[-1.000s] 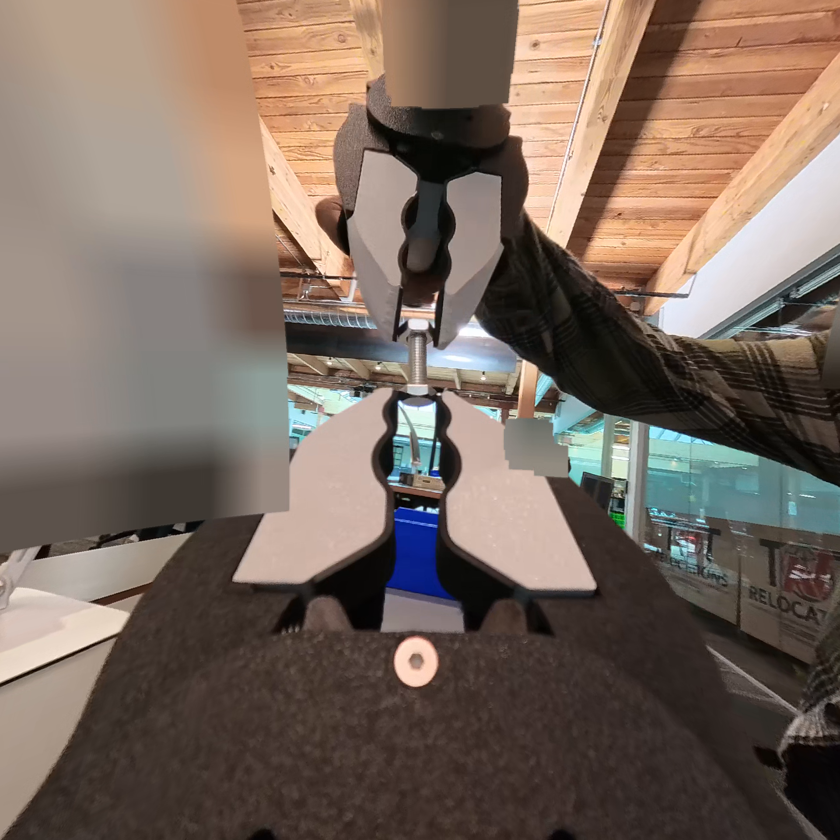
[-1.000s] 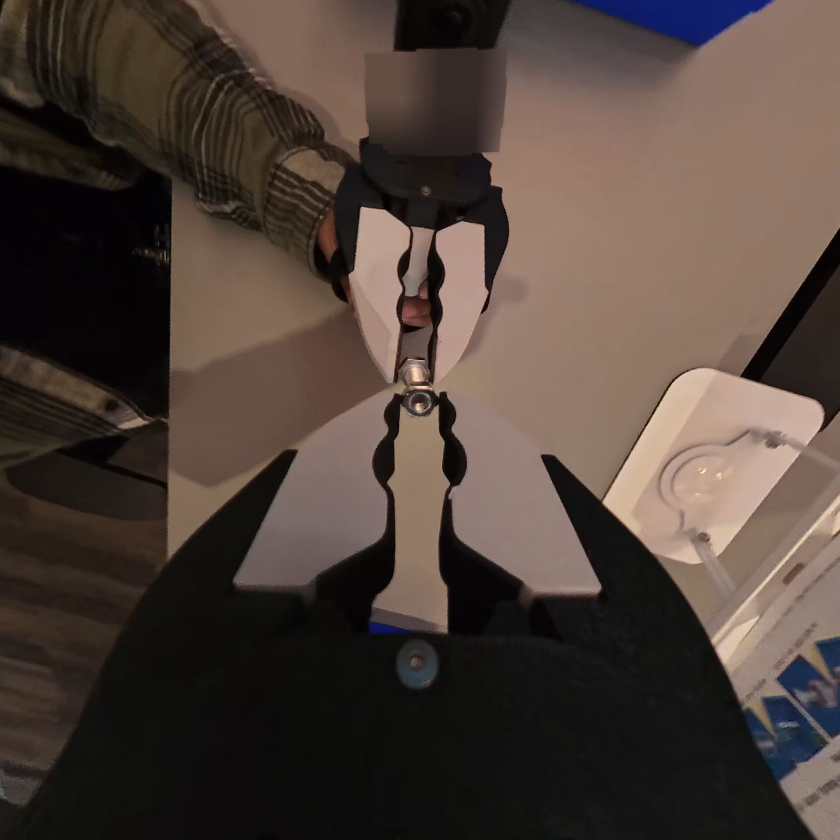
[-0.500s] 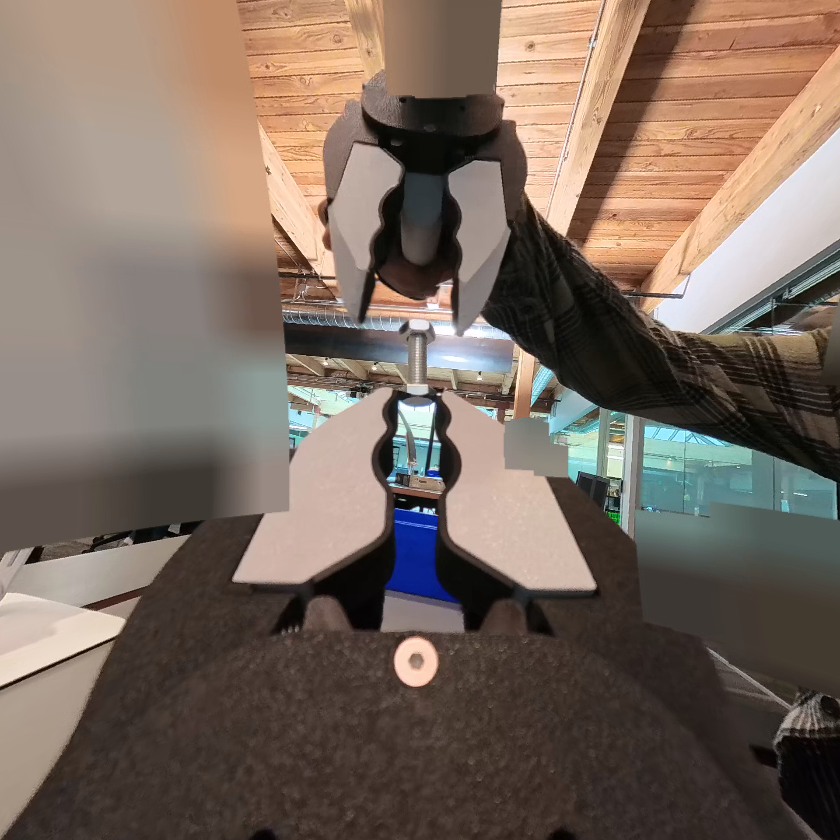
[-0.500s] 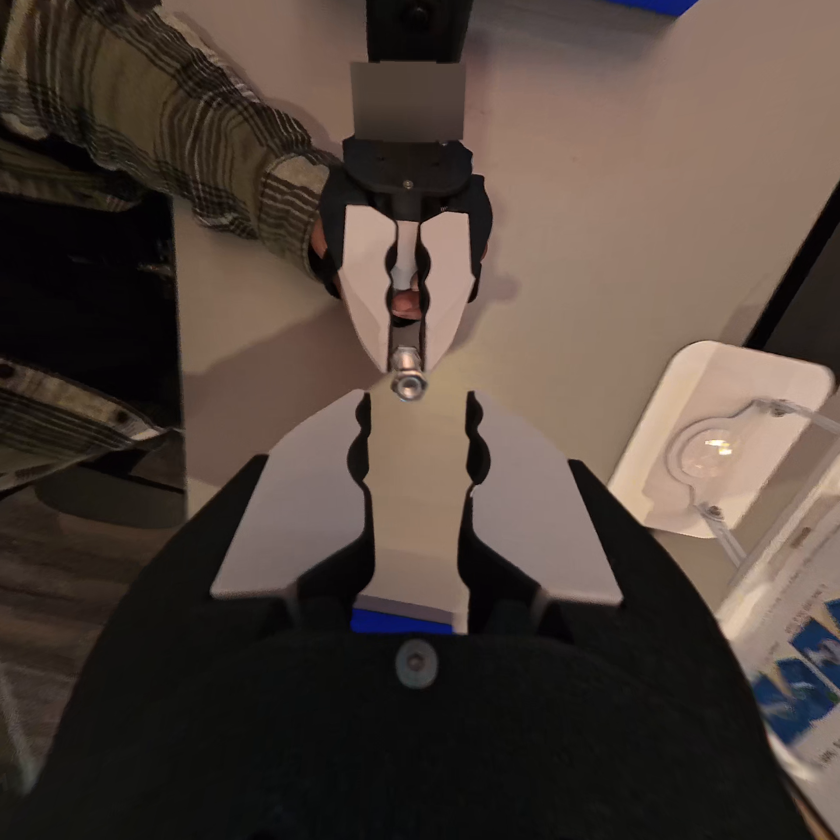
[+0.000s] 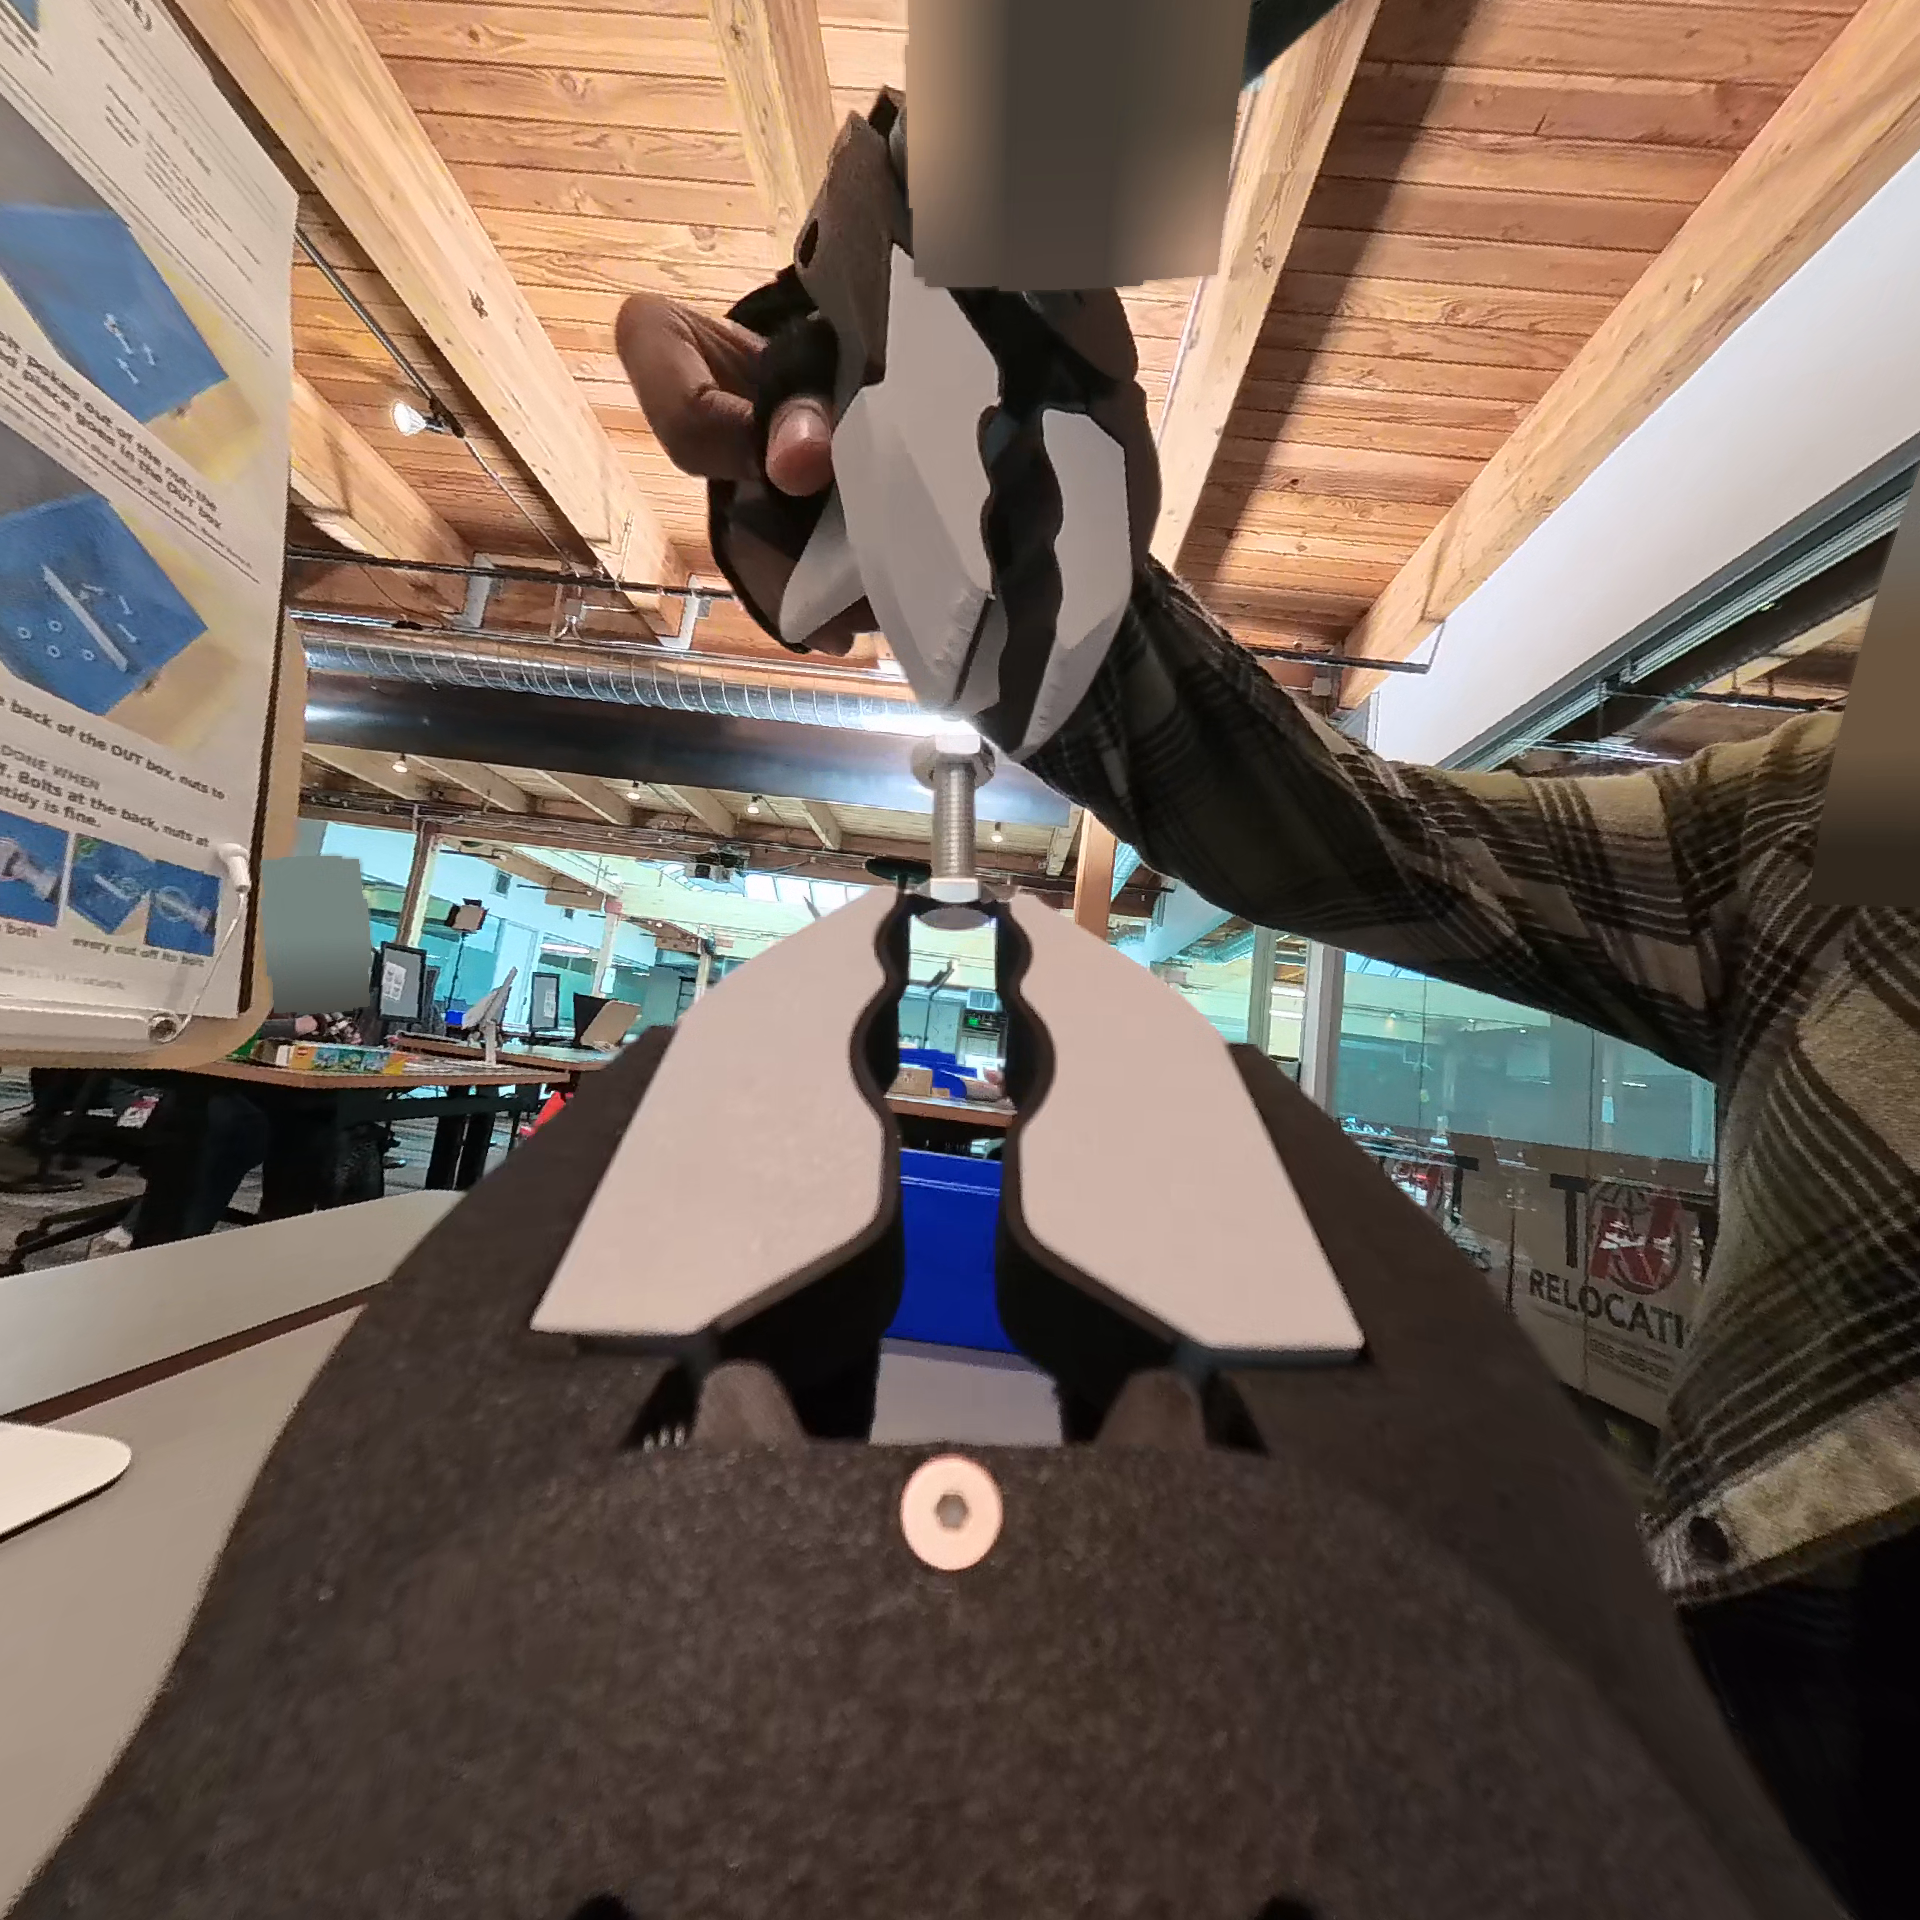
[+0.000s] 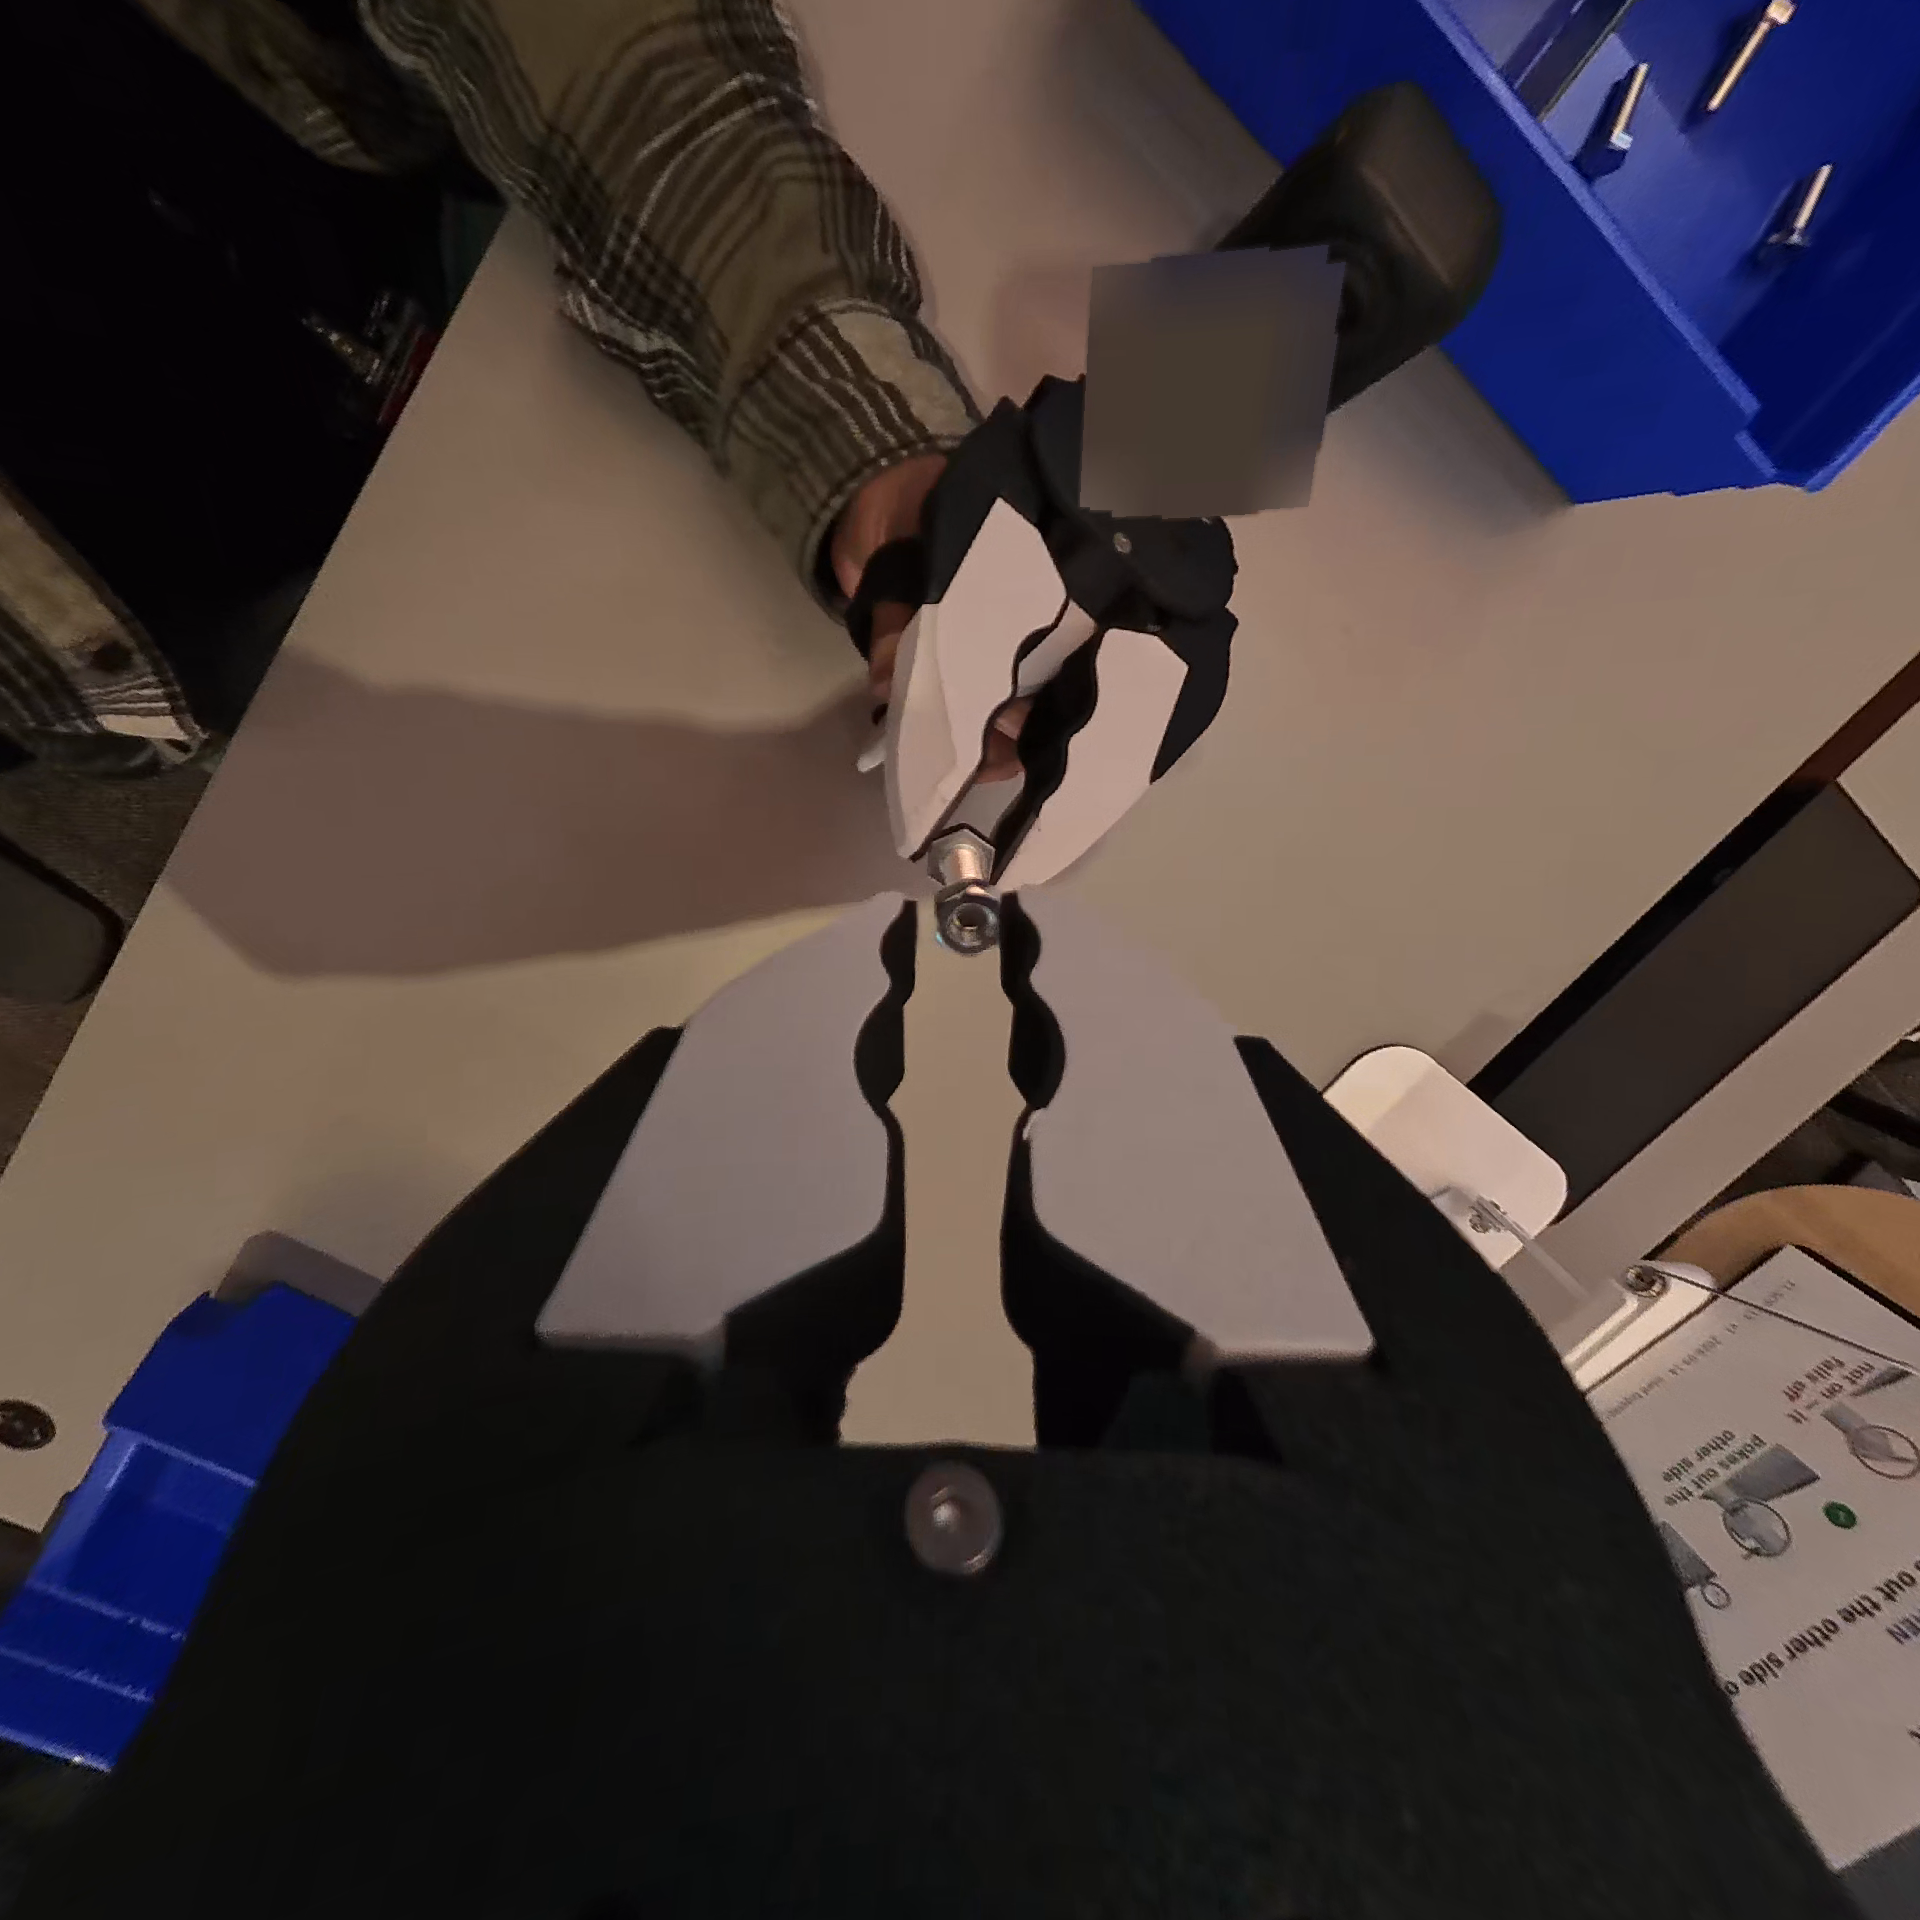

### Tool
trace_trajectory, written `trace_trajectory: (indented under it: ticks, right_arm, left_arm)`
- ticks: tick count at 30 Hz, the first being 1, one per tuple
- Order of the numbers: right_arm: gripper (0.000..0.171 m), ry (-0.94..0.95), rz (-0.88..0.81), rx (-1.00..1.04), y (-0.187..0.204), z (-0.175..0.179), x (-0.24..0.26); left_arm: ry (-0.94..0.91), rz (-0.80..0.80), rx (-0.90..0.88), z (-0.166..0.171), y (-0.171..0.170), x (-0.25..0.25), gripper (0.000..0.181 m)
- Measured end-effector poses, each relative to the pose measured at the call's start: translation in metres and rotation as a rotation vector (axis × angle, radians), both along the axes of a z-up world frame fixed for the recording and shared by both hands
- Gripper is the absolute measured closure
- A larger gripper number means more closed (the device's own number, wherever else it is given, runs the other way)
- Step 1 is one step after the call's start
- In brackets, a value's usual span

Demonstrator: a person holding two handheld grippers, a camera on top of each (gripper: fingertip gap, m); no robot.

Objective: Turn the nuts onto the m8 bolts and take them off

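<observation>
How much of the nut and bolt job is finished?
Done: the nut is on the far end of the bolt. In hand: the left gripper clamps the bolt's head and the right gripper pinches the nut to turn it. Left: most of the thread is bare, so the nut either winds down or comes off; I cannot tell which. More bolts lie in the blue bin.

Bolt (image 5: 951, 826) and nut (image 6: 966, 924): silver metal. Finger pads (image 5: 748, 1143): pale grey on black bodies. Sleeve (image 5: 1455, 873): tan plaid with dark stripes. Ceiling (image 5: 582, 208): warm brown wood planks. Table (image 6: 1351, 727): off-white. Bin (image 6: 1621, 260): bright blue. Instruction sheet (image 5: 114, 520): white with blue pictures.
</observation>
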State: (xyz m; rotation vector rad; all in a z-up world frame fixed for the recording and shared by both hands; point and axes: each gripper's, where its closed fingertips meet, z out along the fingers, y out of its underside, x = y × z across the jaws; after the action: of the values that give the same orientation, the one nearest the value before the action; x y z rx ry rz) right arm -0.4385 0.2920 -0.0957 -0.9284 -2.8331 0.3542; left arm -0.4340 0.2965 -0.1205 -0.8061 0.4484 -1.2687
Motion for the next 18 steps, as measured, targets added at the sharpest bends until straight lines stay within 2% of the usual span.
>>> trace_trajectory:
  ticks: [5, 8, 12, 14, 18]
  right_arm:
    - [0.145, -0.017, -0.006, 0.012, 0.000, -0.003, 0.003]
    - [0.144, -0.030, -0.007, 0.013, -0.001, -0.005, 0.004]
    - [0.148, -0.044, 0.000, 0.021, 0.000, -0.009, 0.006]
    - [0.157, -0.050, -0.010, 0.021, 0.001, -0.010, 0.005]
    - [0.157, -0.053, -0.044, 0.026, 0.004, -0.011, 0.003]
  left_arm:
    - [0.012, -0.013, 0.002, -0.001, 0.000, 0.003, 0.167]
    - [0.016, -0.019, 0.004, -0.001, -0.001, 0.005, 0.167]
    - [0.015, -0.026, 0.007, -0.001, -0.002, 0.005, 0.167]
    - [0.018, -0.027, 0.008, -0.002, -0.002, 0.006, 0.167]
    - [0.008, -0.013, 0.002, -0.002, 0.000, 0.003, 0.167]
